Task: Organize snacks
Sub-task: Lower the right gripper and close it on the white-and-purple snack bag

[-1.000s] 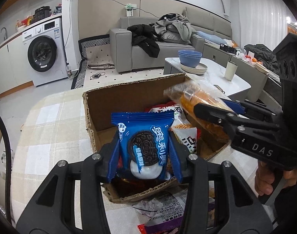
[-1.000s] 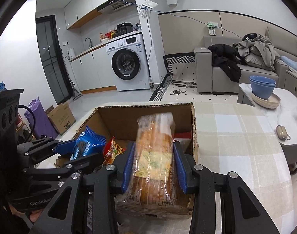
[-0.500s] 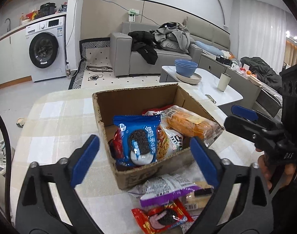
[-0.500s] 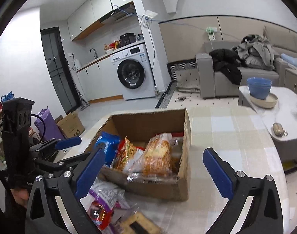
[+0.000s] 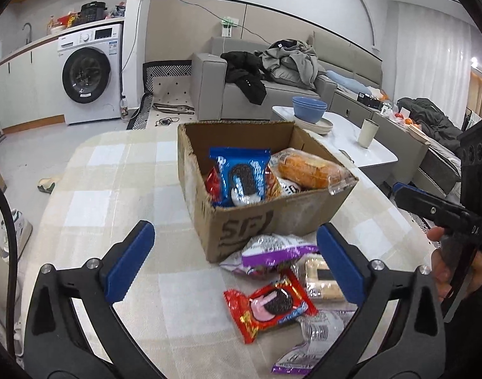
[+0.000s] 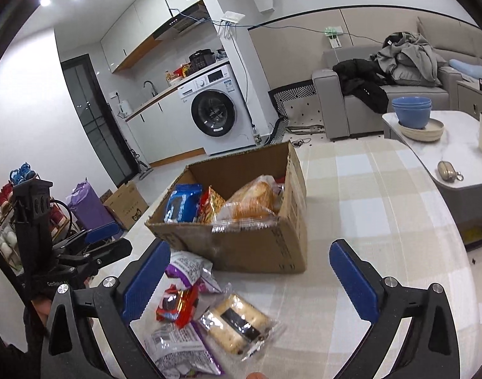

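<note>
Snacks are split between two places: the cardboard box (image 5: 266, 221) at mid-tabletop (image 5: 114, 189) holds the blue cookie pack (image 5: 241, 177) upright beside the bread bag (image 5: 307, 170), packed on end, likely to save room. Near it lie the red cookie pack (image 5: 269, 306), cracker pack (image 6: 237, 322) and purple bags (image 6: 190, 271), unsorted. Left tongs (image 5: 231, 268) and right tongs (image 6: 247, 281) have just been opening; both gape wide with nothing between them, probably ready for those.

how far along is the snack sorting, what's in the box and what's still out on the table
Done: the cardboard box already holds the blue cookie pack, the bread loaf and other packets.
In hand: nothing; left gripper and right gripper are both open and empty, short of the box.
Left: the purple bag, red cookie pack, cracker pack and another purple bag on the table.
</note>
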A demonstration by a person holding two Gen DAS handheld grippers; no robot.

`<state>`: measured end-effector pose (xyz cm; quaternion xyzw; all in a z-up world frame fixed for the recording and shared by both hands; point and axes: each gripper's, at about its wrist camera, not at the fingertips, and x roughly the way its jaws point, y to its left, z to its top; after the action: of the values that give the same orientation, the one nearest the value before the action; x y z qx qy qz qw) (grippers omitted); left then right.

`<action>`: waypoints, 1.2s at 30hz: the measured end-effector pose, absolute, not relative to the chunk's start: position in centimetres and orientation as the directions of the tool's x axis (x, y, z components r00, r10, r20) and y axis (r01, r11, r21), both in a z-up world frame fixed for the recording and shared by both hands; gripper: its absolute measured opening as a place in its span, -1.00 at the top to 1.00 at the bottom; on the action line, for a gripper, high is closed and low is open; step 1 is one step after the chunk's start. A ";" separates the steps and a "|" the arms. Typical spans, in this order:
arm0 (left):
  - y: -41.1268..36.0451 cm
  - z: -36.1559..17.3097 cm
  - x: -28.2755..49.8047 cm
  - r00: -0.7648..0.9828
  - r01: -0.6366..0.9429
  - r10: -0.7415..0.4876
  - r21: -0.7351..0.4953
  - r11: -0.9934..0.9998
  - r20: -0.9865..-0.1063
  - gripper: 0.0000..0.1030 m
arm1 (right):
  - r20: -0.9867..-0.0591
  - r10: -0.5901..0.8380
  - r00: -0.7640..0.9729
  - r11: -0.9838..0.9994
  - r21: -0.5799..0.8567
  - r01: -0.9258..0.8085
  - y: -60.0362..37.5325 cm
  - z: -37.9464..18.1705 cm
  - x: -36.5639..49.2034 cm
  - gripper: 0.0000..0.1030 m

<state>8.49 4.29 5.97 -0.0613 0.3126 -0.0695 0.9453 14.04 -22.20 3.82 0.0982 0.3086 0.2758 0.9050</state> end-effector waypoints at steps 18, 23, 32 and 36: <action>4.4 5.3 4.7 0.791 0.075 -0.137 -0.128 0.989 -0.596 -0.99 | -0.528 0.550 0.647 0.835 0.328 -0.442 -23.0 2.8 11.3 -1.00; 4.5 5.3 4.9 0.780 0.080 -0.142 -0.127 0.989 -0.610 -0.99 | -0.556 0.557 0.617 0.825 0.286 -0.487 -21.5 2.3 11.0 -1.00; 4.0 5.0 5.2 0.770 0.109 -0.148 -0.101 0.989 -0.620 -0.99 | -0.657 0.574 0.489 0.798 0.313 -0.516 -19.3 -0.1 11.5 -1.00; 4.1 5.0 5.3 0.768 0.110 -0.144 -0.093 0.990 -0.624 -0.99 | -0.681 0.580 0.448 0.774 0.290 -0.563 -17.9 -0.7 11.0 -1.00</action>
<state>5.33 4.12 5.00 -0.0256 0.3338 -0.0674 0.9399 10.95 -17.95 -0.69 0.0107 0.4042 0.3358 0.8507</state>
